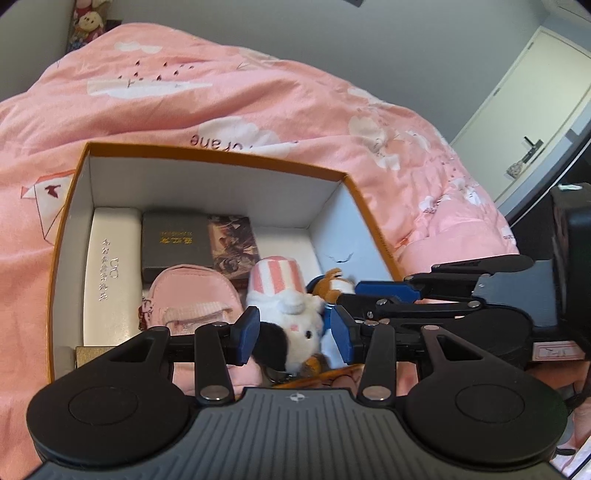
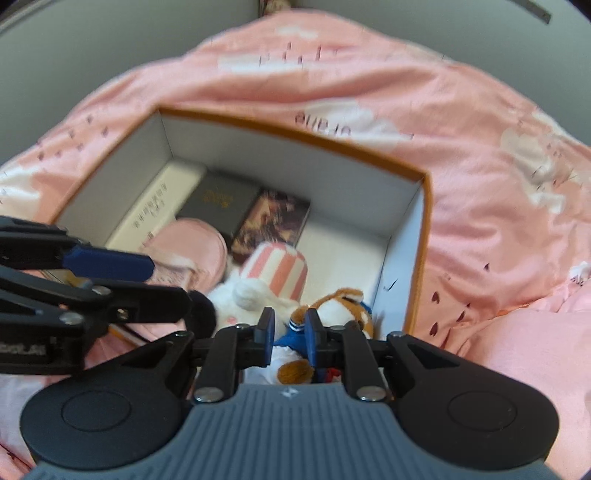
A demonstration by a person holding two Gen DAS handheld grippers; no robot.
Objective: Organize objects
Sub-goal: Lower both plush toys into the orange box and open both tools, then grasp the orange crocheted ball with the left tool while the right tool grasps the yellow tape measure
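Observation:
An orange-rimmed box (image 1: pixel 221 155) (image 2: pixel 295 133) sits on a pink quilt. A white plush with a pink-striped hat (image 1: pixel 291 317) (image 2: pixel 273 273) lies in it. My left gripper (image 1: pixel 295 330) (image 2: pixel 168 286) is open, and the plush shows in the gap between its blue pads (image 1: pixel 249 328), which do not visibly press on it. Beside it is a brown dog plush in blue clothes (image 2: pixel 332 302) (image 1: pixel 332 282). My right gripper (image 2: pixel 289 328) (image 1: pixel 345 297) is shut on the dog's blue cloth, near the box's right wall.
Further back in the box lie a white case (image 1: pixel 110 266), a dark grey box (image 1: pixel 173 240), a picture-printed pack (image 1: pixel 232 240) and a pink pouch (image 1: pixel 192 291). The pink quilt (image 1: pixel 221 92) surrounds the box. A stuffed toy (image 1: pixel 88 22) sits far left and a door (image 1: pixel 535 92) stands far right.

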